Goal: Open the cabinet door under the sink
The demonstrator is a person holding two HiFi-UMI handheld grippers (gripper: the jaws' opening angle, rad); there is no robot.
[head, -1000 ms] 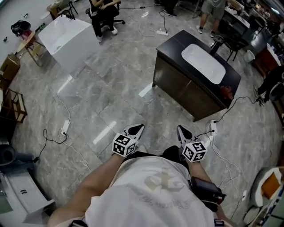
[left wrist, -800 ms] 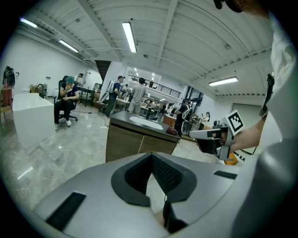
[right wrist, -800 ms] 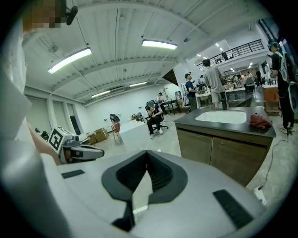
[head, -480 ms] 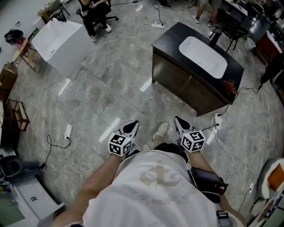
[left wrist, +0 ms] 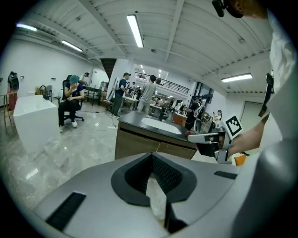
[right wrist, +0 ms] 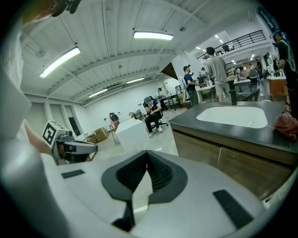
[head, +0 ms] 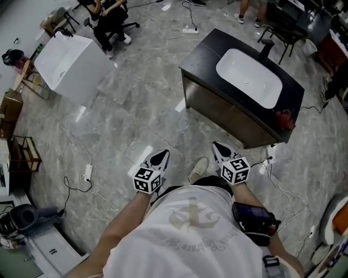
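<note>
A dark cabinet [head: 225, 115] with a black top and a white sink [head: 249, 77] stands on the grey floor ahead of me, its wooden doors [left wrist: 149, 148] closed. In the right gripper view the same doors [right wrist: 223, 160] sit to the right below the sink [right wrist: 233, 116]. My left gripper [head: 161, 156] and right gripper [head: 218, 147] are held side by side in front of my body, well short of the cabinet. Both are shut with nothing in them: left gripper [left wrist: 152, 162], right gripper [right wrist: 147, 157].
A white box [head: 68, 65] stands at the far left, with a seated person [head: 106, 16] behind it. Cables and a power strip [head: 88, 174] lie on the floor to the left, more cables [head: 274, 184] to the right. A red cloth [head: 284, 118] lies on the counter.
I have walked toward the cabinet, which now looks larger and closer. Both grippers came forward with me and stayed shut.
</note>
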